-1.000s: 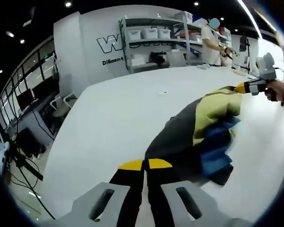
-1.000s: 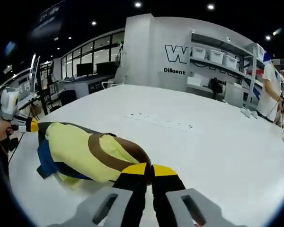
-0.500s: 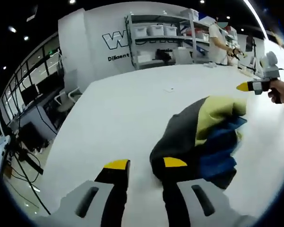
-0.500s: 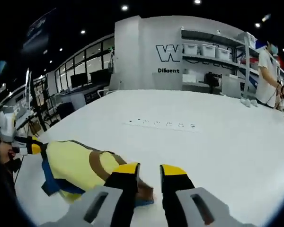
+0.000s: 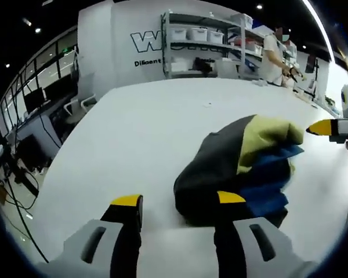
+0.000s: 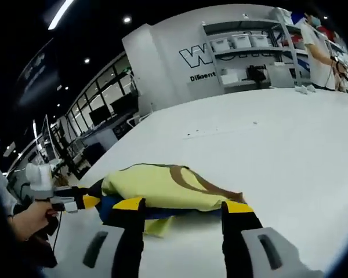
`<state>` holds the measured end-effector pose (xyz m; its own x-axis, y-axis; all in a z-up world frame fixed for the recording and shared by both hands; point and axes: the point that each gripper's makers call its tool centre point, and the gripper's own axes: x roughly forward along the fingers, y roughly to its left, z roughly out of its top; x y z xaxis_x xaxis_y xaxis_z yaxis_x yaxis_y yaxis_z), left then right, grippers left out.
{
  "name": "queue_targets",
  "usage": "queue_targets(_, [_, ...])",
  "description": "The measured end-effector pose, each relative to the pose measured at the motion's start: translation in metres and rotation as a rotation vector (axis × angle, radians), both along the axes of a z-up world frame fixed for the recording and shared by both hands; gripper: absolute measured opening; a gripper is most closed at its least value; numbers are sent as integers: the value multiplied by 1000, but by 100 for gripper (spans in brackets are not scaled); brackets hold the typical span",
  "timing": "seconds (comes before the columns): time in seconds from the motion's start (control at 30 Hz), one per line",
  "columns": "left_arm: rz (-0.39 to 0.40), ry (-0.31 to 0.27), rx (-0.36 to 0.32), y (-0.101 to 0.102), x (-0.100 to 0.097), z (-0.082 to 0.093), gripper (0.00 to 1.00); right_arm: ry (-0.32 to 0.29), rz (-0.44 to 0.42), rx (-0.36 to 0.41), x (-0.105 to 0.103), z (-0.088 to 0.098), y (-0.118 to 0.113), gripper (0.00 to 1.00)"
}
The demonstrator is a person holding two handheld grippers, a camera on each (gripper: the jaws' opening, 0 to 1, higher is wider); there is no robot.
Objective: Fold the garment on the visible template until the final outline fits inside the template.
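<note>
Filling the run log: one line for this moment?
left gripper: open | right gripper: open | garment: bunched on table, unheld

Bright ceiling lights, fisheye warp, soft blur

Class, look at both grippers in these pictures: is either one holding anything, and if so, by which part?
Nothing is held. The left gripper and the right gripper both stand open beside the folded garment on the white table.

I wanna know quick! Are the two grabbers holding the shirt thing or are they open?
Left gripper: open, holding nothing, garment just ahead.
Right gripper: open, holding nothing, at the garment's edge.
</note>
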<state>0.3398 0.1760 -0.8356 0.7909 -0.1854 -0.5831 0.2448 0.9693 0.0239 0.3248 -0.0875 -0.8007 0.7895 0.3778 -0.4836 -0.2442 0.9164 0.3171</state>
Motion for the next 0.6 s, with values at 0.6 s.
queue_targets(0.6, [-48, 38, 14, -9, -1, -12, 23, 78, 45, 83, 5, -26, 53, 30])
